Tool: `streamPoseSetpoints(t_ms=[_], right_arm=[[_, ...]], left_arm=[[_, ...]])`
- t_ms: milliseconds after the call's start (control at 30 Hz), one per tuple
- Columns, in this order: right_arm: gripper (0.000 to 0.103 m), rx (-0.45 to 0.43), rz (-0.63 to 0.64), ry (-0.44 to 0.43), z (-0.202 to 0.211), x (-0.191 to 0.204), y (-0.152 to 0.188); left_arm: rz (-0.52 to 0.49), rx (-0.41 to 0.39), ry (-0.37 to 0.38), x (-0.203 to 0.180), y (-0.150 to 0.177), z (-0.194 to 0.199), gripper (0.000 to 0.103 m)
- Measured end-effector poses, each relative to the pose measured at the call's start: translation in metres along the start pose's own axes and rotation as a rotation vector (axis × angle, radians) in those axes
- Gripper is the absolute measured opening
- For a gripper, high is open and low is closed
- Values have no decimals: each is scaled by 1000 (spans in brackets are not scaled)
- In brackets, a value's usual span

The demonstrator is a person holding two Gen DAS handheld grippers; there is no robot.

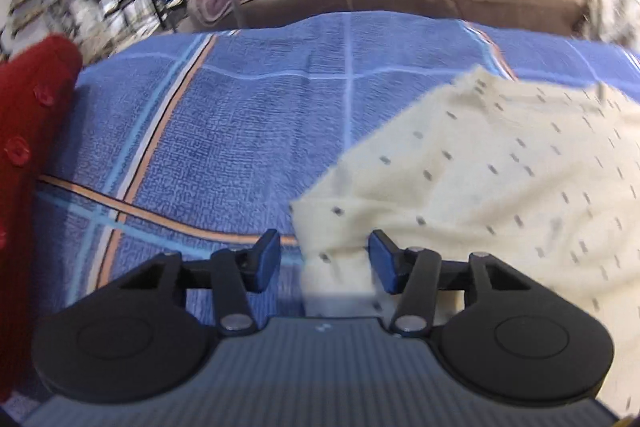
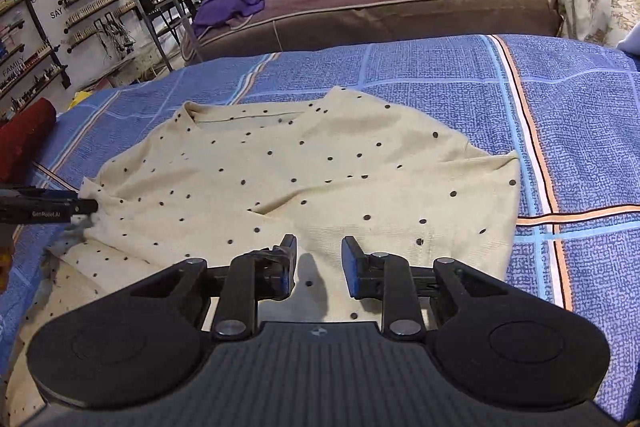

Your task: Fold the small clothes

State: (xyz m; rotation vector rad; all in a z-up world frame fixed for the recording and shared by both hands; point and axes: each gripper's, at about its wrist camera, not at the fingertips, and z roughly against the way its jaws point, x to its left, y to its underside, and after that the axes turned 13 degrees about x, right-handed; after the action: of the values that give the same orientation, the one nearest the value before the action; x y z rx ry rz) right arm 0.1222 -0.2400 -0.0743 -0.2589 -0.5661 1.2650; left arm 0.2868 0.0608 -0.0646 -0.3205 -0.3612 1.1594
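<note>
Cream dotted knit top [image 2: 304, 171] partly folded on blue plaid bedsheet [image 2: 580, 131] — fold looks unfinished.

Top lies rumpled, neckline at 12 o'clock, one flap doubled over, hem loose at 6. Left gripper [image 1: 324, 259] half open over its edge, right gripper [image 2: 318, 267] half open above the hem — neither grips cloth. Red buttoned knit garment [image 1: 32, 131] at 9 o'clock untouched.

Your cream dotted top [image 2: 304, 163] is soft, matt knit cloth, finely ribbed toward 6 o'clock. The blue checked bedspread [image 2: 580, 131] under it looks coarse-woven and matt. At 9 o'clock the red garment [image 1: 28, 131] seems a fuzzy knit, though blur hides detail. Each claw [image 2: 319, 265] is matt black plastic with shiny metal pivot pins and blue pads [image 1: 382, 259].
</note>
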Motion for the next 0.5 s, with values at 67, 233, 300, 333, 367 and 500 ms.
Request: streamPoseSetpoints(t_ms=[67,233,300,333,367,500], right_arm=[[43,0,-11,25,-4,-7,-1],[33,-22,-1,59,-15,-18,-6],[34,-22,4,62,-18,-21,-10],[34,-17,-10,57,-17,-22,-12],[37,-12,-32,47,-14,-23,-13],[67,-128,-66,14,26,-21,1]], left_arm=[[29,7,1,6,-13,-12,55],[-18,-5,-81,-2,-35,-28,65],[-26,4,-90,-2,-40,-28,67],[-12,9,-84,0,-40,-25,67],[-2,9,-79,2,-38,-21,67],[-43,-41,-91,3,-9,15,72]])
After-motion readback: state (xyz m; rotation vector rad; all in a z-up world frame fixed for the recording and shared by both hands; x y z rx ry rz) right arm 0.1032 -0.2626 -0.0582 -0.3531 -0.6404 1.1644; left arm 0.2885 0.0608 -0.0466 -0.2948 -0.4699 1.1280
